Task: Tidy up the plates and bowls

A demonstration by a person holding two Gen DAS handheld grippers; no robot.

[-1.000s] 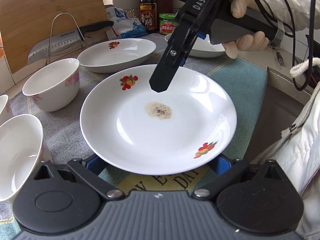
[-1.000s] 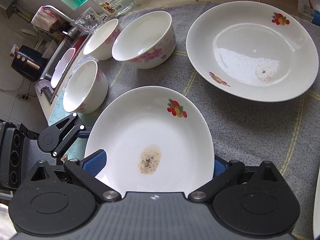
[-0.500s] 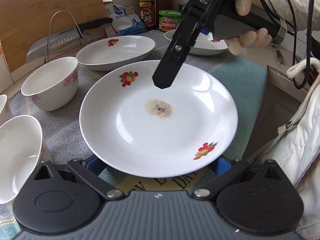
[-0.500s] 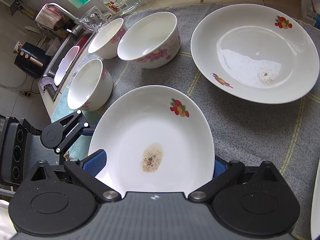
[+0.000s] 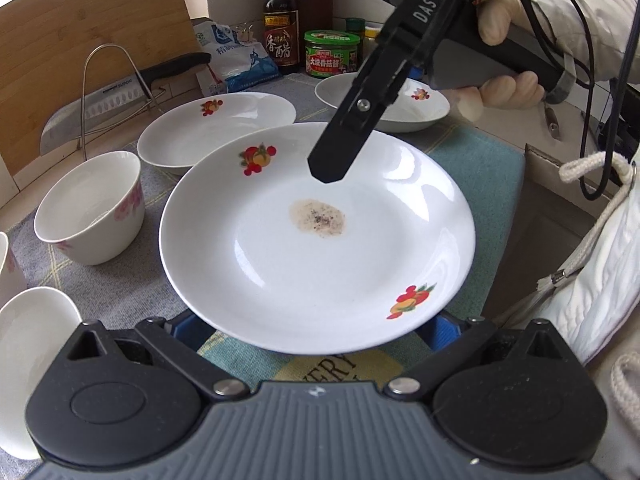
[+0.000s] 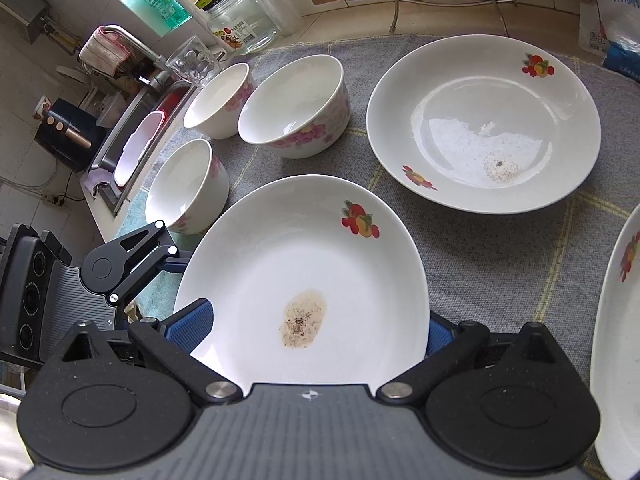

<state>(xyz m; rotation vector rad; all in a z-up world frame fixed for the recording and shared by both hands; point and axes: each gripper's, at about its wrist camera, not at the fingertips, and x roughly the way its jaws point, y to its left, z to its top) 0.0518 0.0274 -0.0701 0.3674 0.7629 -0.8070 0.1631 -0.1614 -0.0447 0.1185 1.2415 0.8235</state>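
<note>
While three bowls [image 6: 296, 112] sit left on the grey mat [image 6: 500, 248], the stained plate [image 6: 312, 280] is centre, raised off it. Left gripper [image 5: 316, 332] and right gripper [image 6: 316, 328] jaws straddle opposite rims, spread (contact unclear); another plate [image 6: 484, 124] lies right.

Both cameras ride low behind their own fingers, close over the bench. The left wrist view faces the back wall, with the right claw [image 5: 326, 168] jutting in from above. The right wrist view faces the sink end and catches the left claw [image 6: 160, 256]. Both share the stained plate [image 5: 316, 240] [image 6: 304, 280], nearly filling each.
</note>
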